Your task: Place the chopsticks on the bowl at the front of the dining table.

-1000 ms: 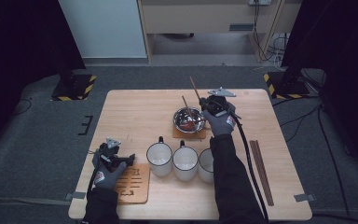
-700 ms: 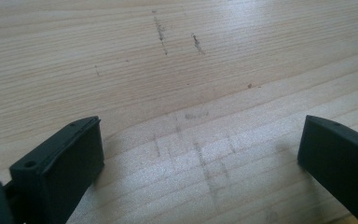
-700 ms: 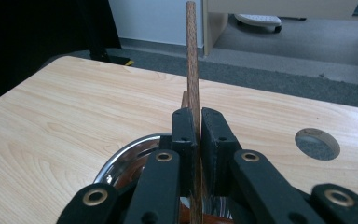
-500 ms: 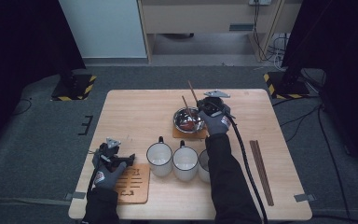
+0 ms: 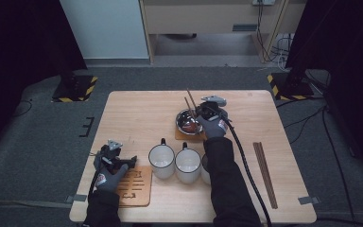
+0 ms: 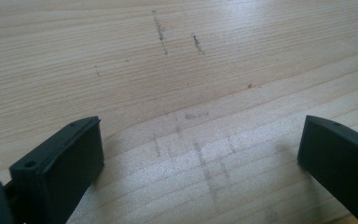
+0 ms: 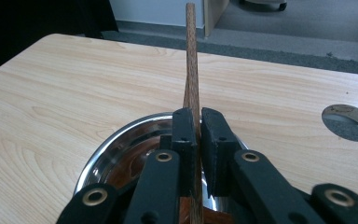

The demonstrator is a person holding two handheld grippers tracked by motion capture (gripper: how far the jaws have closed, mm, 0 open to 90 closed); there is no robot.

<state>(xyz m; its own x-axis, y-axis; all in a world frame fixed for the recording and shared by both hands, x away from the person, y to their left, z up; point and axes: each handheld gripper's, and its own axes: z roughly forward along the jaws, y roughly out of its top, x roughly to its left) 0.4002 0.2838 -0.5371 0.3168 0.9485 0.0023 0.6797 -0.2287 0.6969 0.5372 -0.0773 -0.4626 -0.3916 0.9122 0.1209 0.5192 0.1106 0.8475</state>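
Pale wood-grain table, faint scuffs in the left gripper view. Round polished steel bowl sits on a square wooden coaster. Right gripper pinches a thin, dark, speckled wooden chopstick; its long axis tilts up and away over the bowl. Since a second ago, this hand has dropped lower over the bowl. Left gripper, jaws spread, has stayed put.

Table: pale wood, smooth, matt, fine grain, faint dark scuffs. Bowl on the table: polished metal, mirror-glossy. Chopstick over the bowl: dark brown wood, finely textured. Right gripper: matt black plastic jaws, brass-coloured rivets. Mugs near the bowl: white, glossy glaze.
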